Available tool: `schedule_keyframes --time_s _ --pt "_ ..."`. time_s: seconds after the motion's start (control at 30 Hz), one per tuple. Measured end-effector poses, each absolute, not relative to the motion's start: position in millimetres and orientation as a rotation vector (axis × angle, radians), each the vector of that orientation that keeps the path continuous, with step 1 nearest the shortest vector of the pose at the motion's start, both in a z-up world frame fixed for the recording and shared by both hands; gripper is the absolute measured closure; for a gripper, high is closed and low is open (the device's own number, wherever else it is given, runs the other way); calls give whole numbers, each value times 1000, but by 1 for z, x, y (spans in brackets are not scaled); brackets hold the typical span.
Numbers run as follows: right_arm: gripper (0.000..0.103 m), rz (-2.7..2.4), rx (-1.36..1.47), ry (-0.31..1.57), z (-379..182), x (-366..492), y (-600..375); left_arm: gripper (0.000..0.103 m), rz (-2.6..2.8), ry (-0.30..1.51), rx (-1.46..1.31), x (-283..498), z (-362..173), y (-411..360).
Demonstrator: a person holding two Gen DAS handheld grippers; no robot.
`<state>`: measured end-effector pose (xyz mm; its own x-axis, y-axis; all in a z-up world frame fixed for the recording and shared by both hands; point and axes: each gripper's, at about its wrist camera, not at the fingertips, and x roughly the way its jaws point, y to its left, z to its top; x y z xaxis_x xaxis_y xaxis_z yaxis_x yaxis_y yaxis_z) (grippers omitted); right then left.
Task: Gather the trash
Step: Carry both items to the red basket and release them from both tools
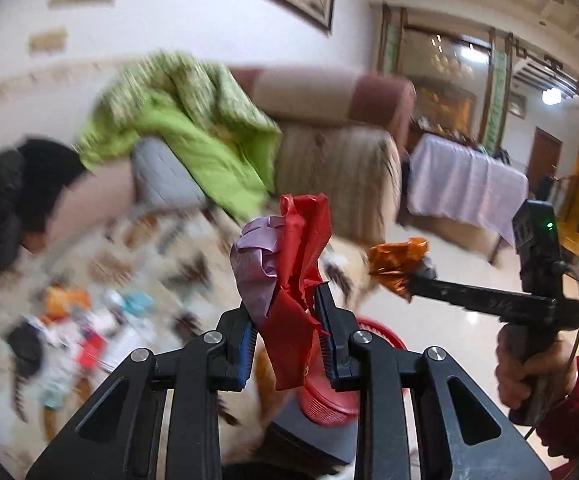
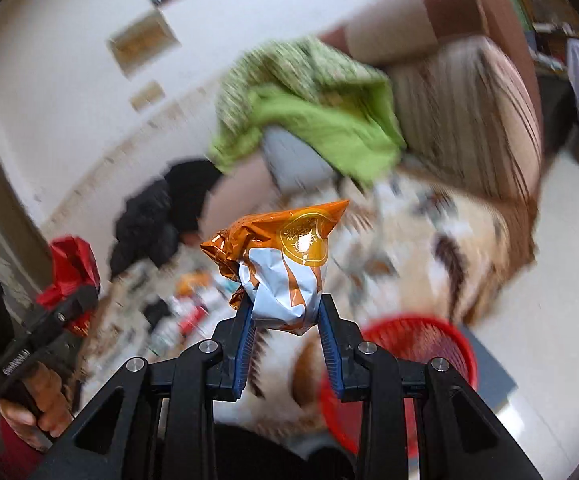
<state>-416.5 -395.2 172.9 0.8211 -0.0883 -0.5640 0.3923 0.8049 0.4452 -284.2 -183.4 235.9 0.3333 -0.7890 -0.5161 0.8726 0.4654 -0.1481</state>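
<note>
The left tongs gripped a crumpled red wrapper with a pink scrap beside it; the right tongs pinched an orange-and-white snack bag. Both were held up over the sofa, with a red basket low on the floor just beyond.

A patterned bed fills the lower left of the frame, blurred; small litter lies scattered on it, with a black garment further left.
</note>
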Motion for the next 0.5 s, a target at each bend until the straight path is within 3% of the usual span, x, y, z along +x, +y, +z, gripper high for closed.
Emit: schedule_keyframes --time_s 0.4,0.43,0.47,0.5 --pt "65 -419 707 772 70 -425 -460 76 -1244 855 333 -304 110 -309" --pt "58 -415 711 784 65 -425 -463 74 -1245 865 338 -303 104 -312" --pt "49 -410 716 788 62 -427 -466 66 -1242 884 351 -303 98 -318" --pt "47 -419 716 786 61 -429 -467 55 -1238 894 354 -301 93 -322"
